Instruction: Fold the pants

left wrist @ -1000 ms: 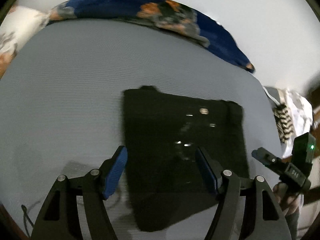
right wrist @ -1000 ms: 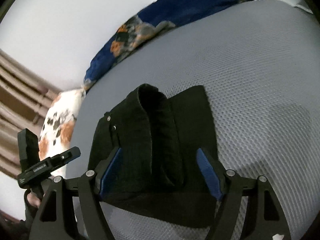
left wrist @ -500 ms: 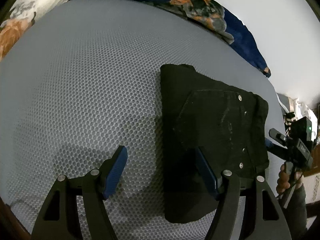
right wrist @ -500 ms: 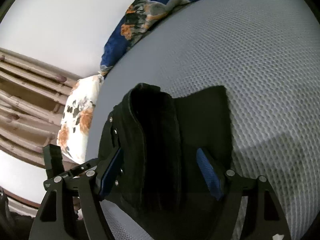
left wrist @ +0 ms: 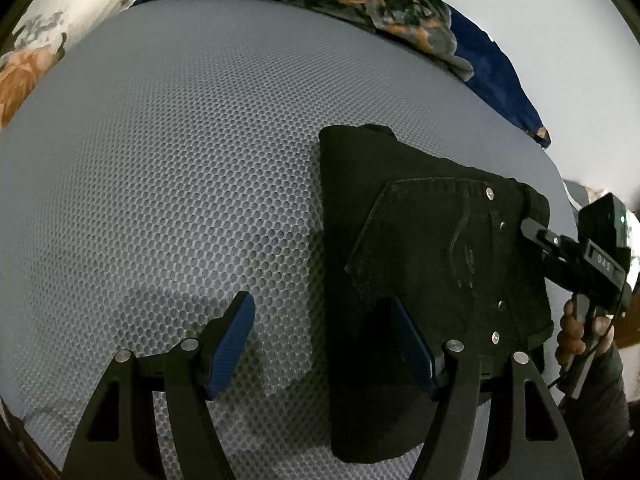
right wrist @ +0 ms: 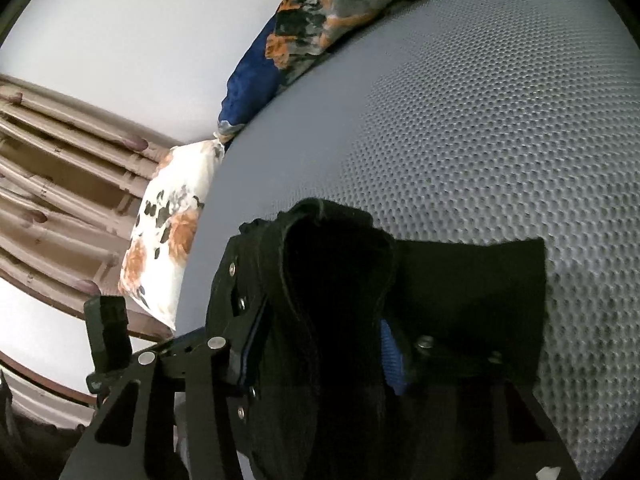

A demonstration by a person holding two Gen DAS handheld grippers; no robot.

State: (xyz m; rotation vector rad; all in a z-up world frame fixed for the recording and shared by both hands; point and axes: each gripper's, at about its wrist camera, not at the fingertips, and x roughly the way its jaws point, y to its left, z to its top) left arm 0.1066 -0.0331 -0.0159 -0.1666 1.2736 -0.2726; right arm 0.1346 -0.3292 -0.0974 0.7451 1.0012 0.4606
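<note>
Pants: the folded black denim pants (left wrist: pixel 432 264) lie on the grey honeycomb-mesh mattress (left wrist: pixel 180 168), at about 4 o'clock in the left wrist view. A back pocket with stitched seams and small silver rivets faces up. The waistband edge is toward 3 o'clock.

Pants, right wrist view: the same black bundle (right wrist: pixel 340 320) fills the lower middle, one thick fold bulging up toward the camera, a flatter layer spreading out to 3 o'clock on the mattress (right wrist: pixel 480 140).

Right tool: the right tool (right wrist: pixel 316 356) has its two fingers drawn in close on either side of the raised fold, blue pads pressed to the cloth, so it grips the pants. In the left wrist view it (left wrist: pixel 536 236) reaches in from 3 o'clock at the waistband edge, a hand (left wrist: pixel 580 332) wrapped round its handle.

Left tool: the left tool (left wrist: pixel 320 344) stands wide apart and holds nothing. Its left blue pad is over bare mattress; its right pad is over the near part of the pants. Whether it touches the cloth I cannot tell.

Bedding: a dark blue blanket with orange and grey flowers (left wrist: pixel 400 4) is bunched along the far edge of the mattress from 12 to 2 o'clock. A white pillow with orange flowers (left wrist: pixel 36 40) sits at 10 o'clock.

Wall: a plain white wall (right wrist: pixel 120 32) stands behind the bed, with brown wooden slats (right wrist: pixel 52 184) at 9 o'clock in the right wrist view.
</note>
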